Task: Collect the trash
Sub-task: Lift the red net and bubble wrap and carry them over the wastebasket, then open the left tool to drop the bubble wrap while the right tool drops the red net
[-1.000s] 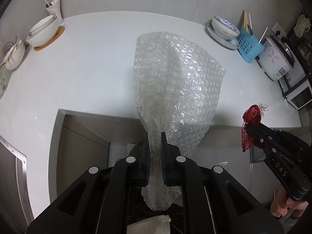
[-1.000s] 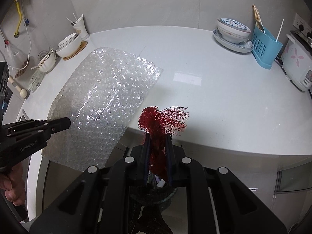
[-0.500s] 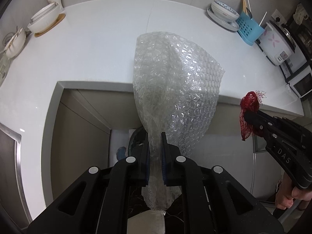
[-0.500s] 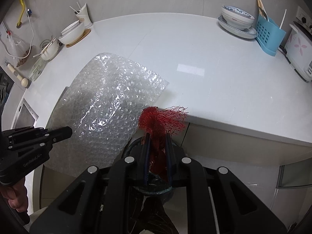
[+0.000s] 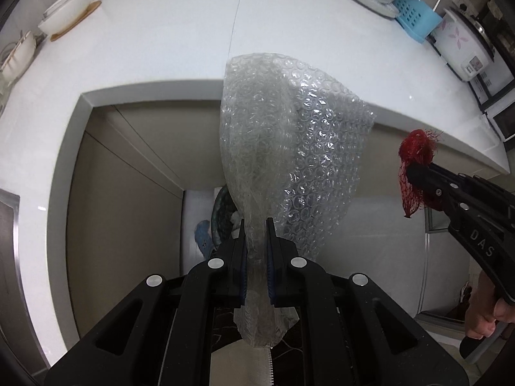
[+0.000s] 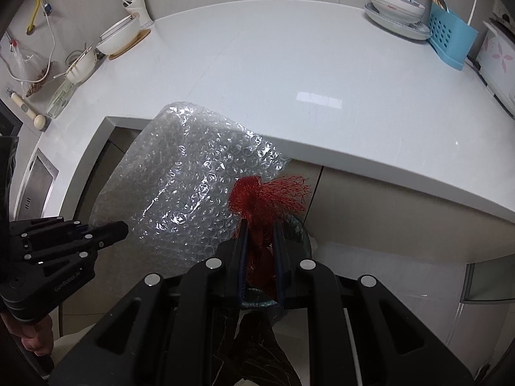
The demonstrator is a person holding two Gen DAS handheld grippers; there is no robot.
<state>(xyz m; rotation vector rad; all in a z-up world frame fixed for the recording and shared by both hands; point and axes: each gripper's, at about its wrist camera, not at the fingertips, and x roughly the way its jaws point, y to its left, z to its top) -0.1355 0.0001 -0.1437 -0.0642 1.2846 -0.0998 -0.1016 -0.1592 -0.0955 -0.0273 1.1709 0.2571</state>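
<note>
Your left gripper [image 5: 256, 225] has its fingers [image 5: 239, 241] closed on the bunched lower end of a sheet of bubble wrap [image 5: 289, 148]. The sheet fans out above the fingers, and a short crumpled tail of it hangs out behind them. Your right gripper [image 6: 260, 225] has its fingers [image 6: 279, 241] closed on a piece of red mesh netting [image 6: 267, 196]; a frayed tuft sticks out past the fingertips and the rest is squeezed between the pads. Both grippers point steeply down.

Below the two grippers, on the floor in front of the beige cabinets, you can see the dark rim of a round bin [image 6: 301, 228], mostly hidden behind the held things. In the left wrist view it shows as a dark curved edge [image 5: 222, 206] just left of the bubble wrap, with something blue beside it that I cannot identify.

Further out, the white L-shaped surface [image 6: 289, 74] carries stacked bowls on a plate [image 6: 397, 9], a blue utensil holder [image 6: 450, 38] and a white rice cooker [image 5: 463, 45] on the right side, and a white bowl on a wooden coaster [image 6: 120, 35] on the left side.
</note>
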